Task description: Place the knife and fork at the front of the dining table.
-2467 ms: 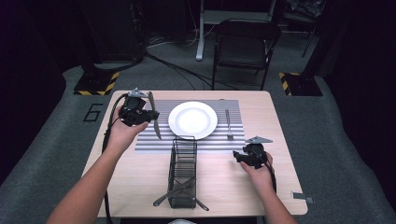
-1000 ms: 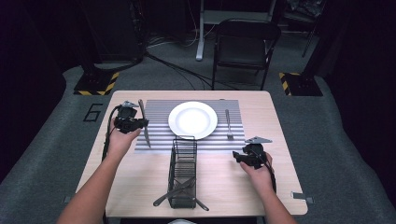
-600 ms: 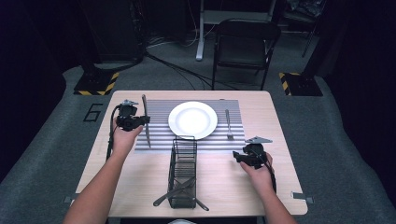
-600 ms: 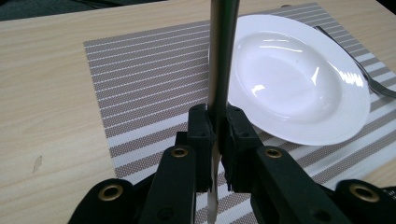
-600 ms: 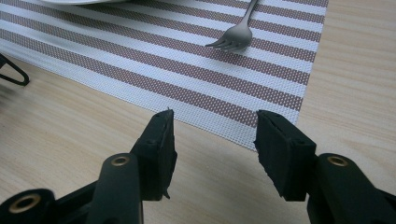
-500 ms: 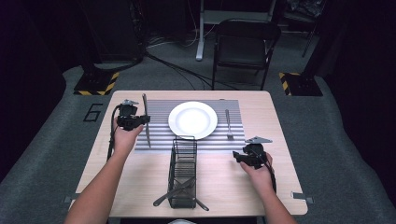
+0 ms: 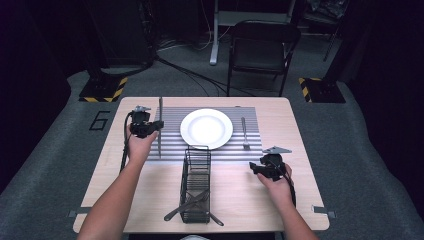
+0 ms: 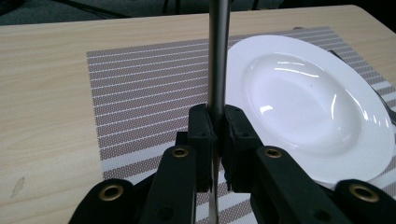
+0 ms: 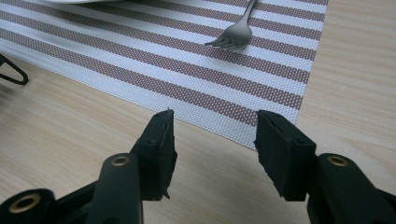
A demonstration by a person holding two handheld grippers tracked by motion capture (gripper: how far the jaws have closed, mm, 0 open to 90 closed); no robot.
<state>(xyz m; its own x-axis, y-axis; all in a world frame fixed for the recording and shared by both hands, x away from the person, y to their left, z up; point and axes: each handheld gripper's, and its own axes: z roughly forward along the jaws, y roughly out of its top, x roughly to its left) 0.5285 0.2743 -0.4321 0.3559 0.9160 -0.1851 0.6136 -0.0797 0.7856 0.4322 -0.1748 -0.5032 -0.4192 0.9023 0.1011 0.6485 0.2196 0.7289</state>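
Note:
My left gripper [image 7: 150, 126] is shut on a silver knife [image 7: 160, 125] and holds it low over the left strip of the striped placemat [image 7: 170, 150], just left of the white plate [image 7: 206, 128]. In the left gripper view the knife [image 8: 218, 56] is pinched between the pads of the left gripper [image 8: 216, 121], with the plate [image 8: 303, 102] to its right. A fork [image 7: 244, 133] lies on the mat right of the plate. My right gripper [image 7: 257, 167] rests on the table near the mat's front right corner. The right gripper [image 9: 212, 135] is open with nothing between its jaws, and the fork [image 9: 236, 35] lies ahead of it.
A black wire basket [image 7: 196, 182] stands at the front middle of the table with dark utensils in it. A black chair [image 7: 260, 50] stands behind the table's far edge. Bare wood lies either side of the placemat [image 9: 187, 60].
My left gripper has sunk a little toward the mat, and the knife has turned from a slant to run straight along the mat's left side. The right gripper has stayed still.

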